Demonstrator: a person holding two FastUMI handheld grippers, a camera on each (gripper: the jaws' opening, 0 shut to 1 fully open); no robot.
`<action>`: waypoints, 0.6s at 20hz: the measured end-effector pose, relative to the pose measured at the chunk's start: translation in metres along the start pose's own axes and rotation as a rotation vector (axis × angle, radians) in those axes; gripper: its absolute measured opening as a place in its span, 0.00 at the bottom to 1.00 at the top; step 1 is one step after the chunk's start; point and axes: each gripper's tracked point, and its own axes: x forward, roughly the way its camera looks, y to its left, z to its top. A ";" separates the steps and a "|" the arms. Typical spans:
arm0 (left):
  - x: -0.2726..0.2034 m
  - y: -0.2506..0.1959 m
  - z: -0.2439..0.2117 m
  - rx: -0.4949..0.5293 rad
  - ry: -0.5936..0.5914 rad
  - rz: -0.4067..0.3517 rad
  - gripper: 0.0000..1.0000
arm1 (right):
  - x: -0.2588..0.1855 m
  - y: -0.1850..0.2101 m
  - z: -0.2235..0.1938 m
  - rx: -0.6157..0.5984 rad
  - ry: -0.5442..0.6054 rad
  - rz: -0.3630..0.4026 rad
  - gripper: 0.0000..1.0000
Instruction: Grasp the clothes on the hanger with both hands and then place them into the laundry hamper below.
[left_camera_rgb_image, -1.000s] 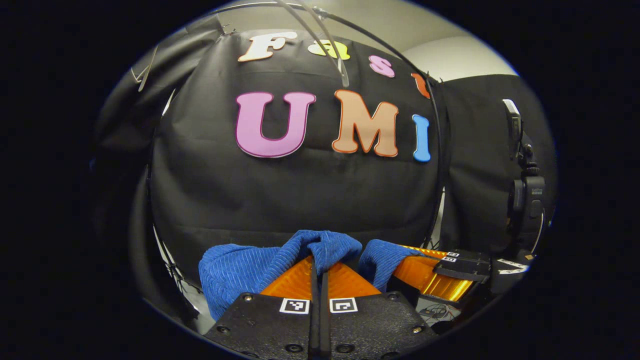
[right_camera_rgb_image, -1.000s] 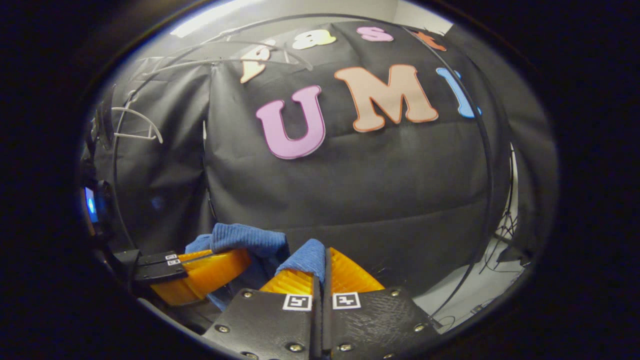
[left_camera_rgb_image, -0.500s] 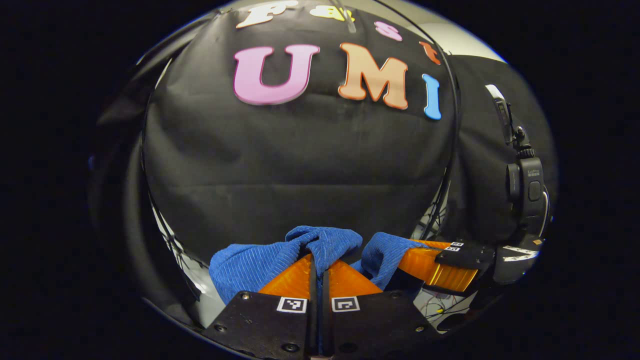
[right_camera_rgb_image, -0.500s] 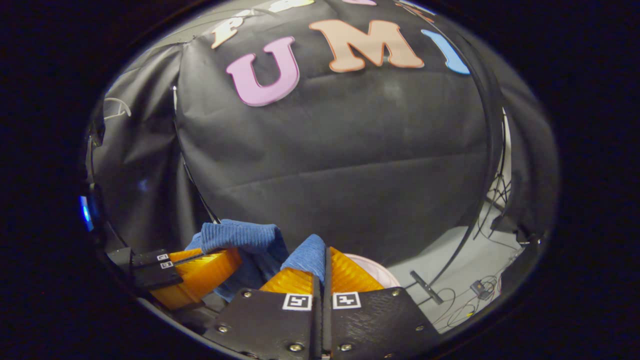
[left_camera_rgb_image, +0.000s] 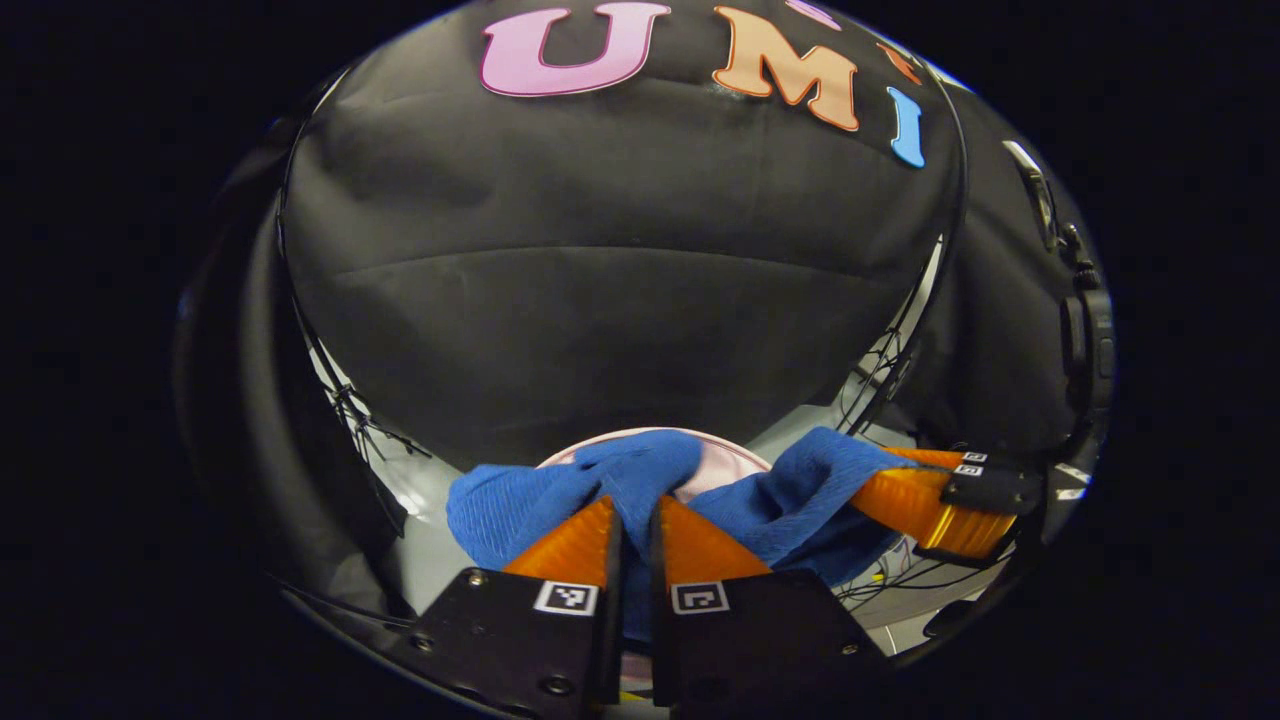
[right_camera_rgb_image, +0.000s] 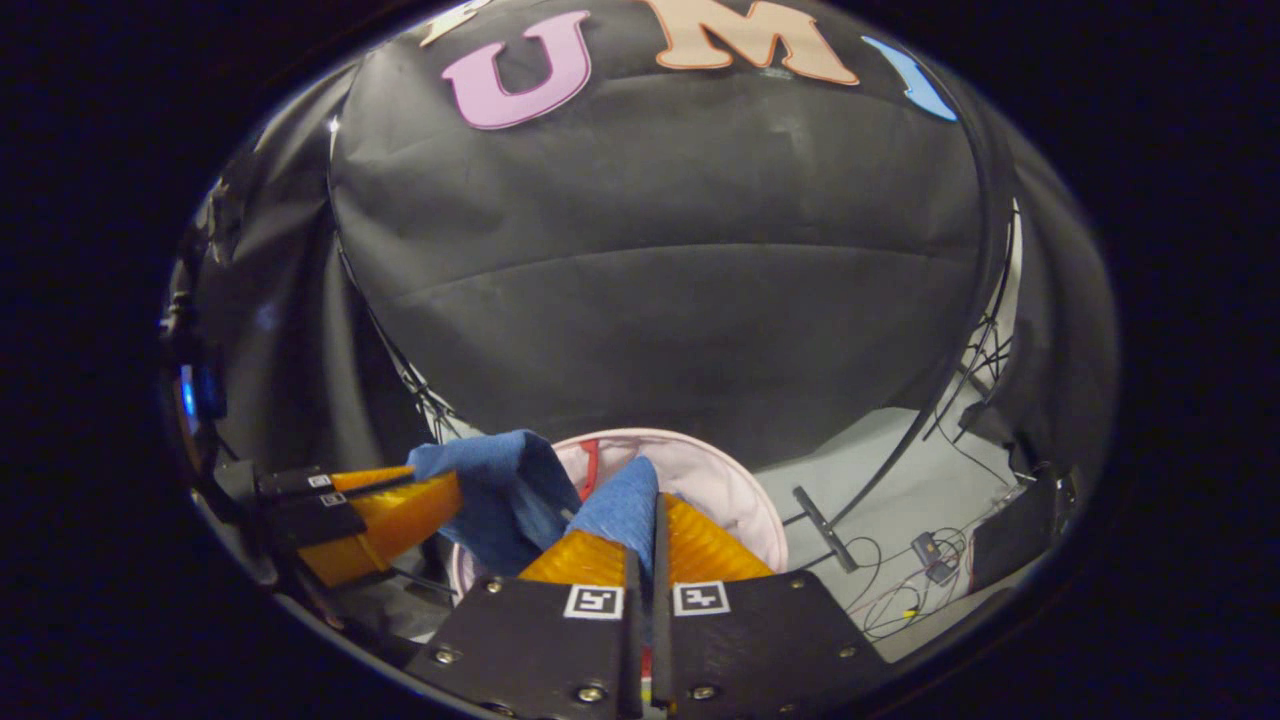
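A blue ribbed garment (left_camera_rgb_image: 520, 500) hangs stretched between my two grippers. My left gripper (left_camera_rgb_image: 634, 503) is shut on one bunched edge of it. At the right of the left gripper view, my right gripper (left_camera_rgb_image: 868, 488) pinches the other end. In the right gripper view, my right gripper (right_camera_rgb_image: 655, 500) is shut on a fold of the blue garment (right_camera_rgb_image: 625, 505), and my left gripper (right_camera_rgb_image: 452, 492) holds the cloth at the left. The round pale pink laundry hamper (right_camera_rgb_image: 735, 480) stands open just below and beyond the cloth, and its rim (left_camera_rgb_image: 725, 462) peeks out behind the garment.
The black cloth wall (right_camera_rgb_image: 660, 280) stands close behind the hamper. Thin black frame tubes (left_camera_rgb_image: 915, 310) curve down both sides. Cables, a small device (right_camera_rgb_image: 925, 550) and a dark bar (right_camera_rgb_image: 820, 515) lie on the pale floor to the right of the hamper.
Both grippers have come down together with the blue garment. The hanger has slid out of the top of the views. The pink hamper has come into sight below.
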 end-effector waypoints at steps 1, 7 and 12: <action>-0.003 -0.001 0.006 0.005 -0.015 0.001 0.19 | 0.000 0.002 -0.003 -0.007 0.020 -0.004 0.06; -0.023 0.003 0.017 0.000 -0.061 0.008 0.66 | -0.021 0.013 0.011 -0.010 -0.014 0.015 0.19; -0.048 0.004 0.052 0.118 -0.171 0.064 0.91 | -0.044 0.019 0.049 -0.043 -0.126 -0.022 0.53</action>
